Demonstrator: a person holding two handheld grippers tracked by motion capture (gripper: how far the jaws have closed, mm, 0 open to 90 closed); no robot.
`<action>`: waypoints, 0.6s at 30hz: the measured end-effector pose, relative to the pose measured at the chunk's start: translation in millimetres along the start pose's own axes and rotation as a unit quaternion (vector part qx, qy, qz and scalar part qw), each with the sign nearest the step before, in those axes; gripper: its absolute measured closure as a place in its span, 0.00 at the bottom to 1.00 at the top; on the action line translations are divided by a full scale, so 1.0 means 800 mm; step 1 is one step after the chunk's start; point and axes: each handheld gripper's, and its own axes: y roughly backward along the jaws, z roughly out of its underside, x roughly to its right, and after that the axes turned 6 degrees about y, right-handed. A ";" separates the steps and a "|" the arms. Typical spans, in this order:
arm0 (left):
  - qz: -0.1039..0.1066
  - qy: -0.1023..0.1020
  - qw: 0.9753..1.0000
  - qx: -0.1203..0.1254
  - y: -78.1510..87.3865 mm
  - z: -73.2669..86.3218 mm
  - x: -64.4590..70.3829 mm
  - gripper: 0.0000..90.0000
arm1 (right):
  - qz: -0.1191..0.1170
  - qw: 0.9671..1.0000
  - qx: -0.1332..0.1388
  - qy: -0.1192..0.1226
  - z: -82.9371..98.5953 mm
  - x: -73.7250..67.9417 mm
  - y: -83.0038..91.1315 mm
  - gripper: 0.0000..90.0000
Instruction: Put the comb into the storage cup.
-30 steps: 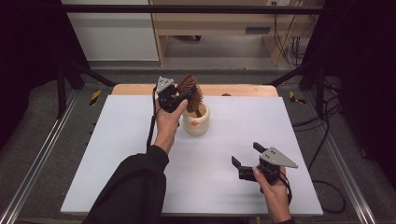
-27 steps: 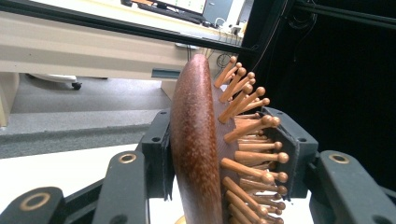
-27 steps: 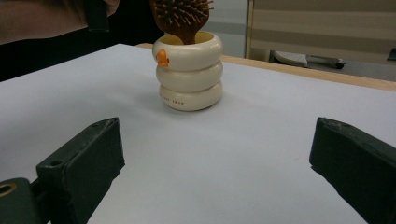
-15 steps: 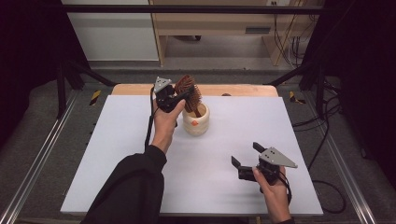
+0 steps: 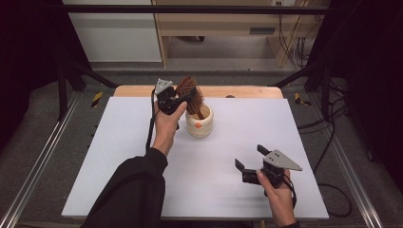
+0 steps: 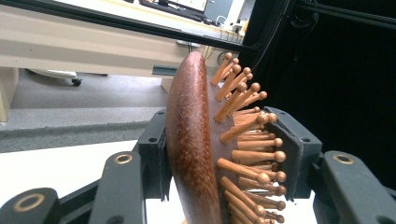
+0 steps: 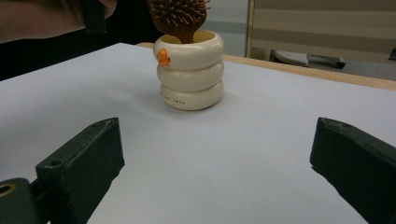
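A cream ringed cup (image 5: 199, 124) stands at the back middle of the white table (image 5: 119, 156), with a wooden hairbrush (image 5: 197, 99) standing head-up in it. My left gripper (image 5: 177, 97) hovers just left of the cup's rim, shut on the head of a second brown hairbrush (image 5: 185, 86). In the left gripper view this brush (image 6: 191, 140) is clamped between the jaws, bristles to the right. My right gripper (image 5: 250, 157) rests low at the front right, open and holding nothing. In its own view my right gripper (image 7: 215, 154) faces the cup (image 7: 189, 77) and the brush in it (image 7: 180, 16).
The table's wooden back edge (image 5: 237, 91) runs behind the cup. Metal frame rails (image 5: 43, 156) flank the table on both sides. Cables (image 5: 328, 137) lie on the floor at the right.
My left gripper has drifted slightly left and back with the brush in it. The right gripper has stayed put.
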 end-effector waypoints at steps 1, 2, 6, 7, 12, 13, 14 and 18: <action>0.001 0.000 1.000 -0.001 0.000 0.000 -0.001 0.51 | 0.000 1.000 0.000 0.000 0.000 0.000 0.000 0.03; 0.000 0.001 1.000 0.000 0.000 0.001 -0.001 0.51 | 0.000 1.000 0.000 -0.001 0.000 0.000 0.000 0.03; 0.001 0.002 1.000 -0.001 0.000 0.000 -0.001 0.51 | 0.000 1.000 0.000 -0.001 0.000 0.001 0.000 0.03; 0.001 0.002 1.000 -0.002 0.000 0.000 -0.001 0.51 | 0.000 1.000 0.001 -0.001 0.000 0.001 0.000 0.03; -0.004 0.006 1.000 -0.004 0.000 0.000 -0.004 0.50 | 0.000 1.000 0.000 -0.001 0.000 0.001 0.000 0.03; -0.004 0.007 1.000 -0.004 0.000 0.000 -0.005 0.50 | 0.000 1.000 0.000 -0.002 0.000 0.001 0.000 0.03; -0.004 0.007 1.000 -0.005 0.001 0.000 -0.006 0.50 | 0.000 1.000 0.000 -0.001 0.000 0.001 0.000 0.03; -0.005 0.008 1.000 -0.004 0.001 0.000 -0.008 0.50 | -0.001 1.000 0.000 -0.002 0.001 0.000 -0.001 0.03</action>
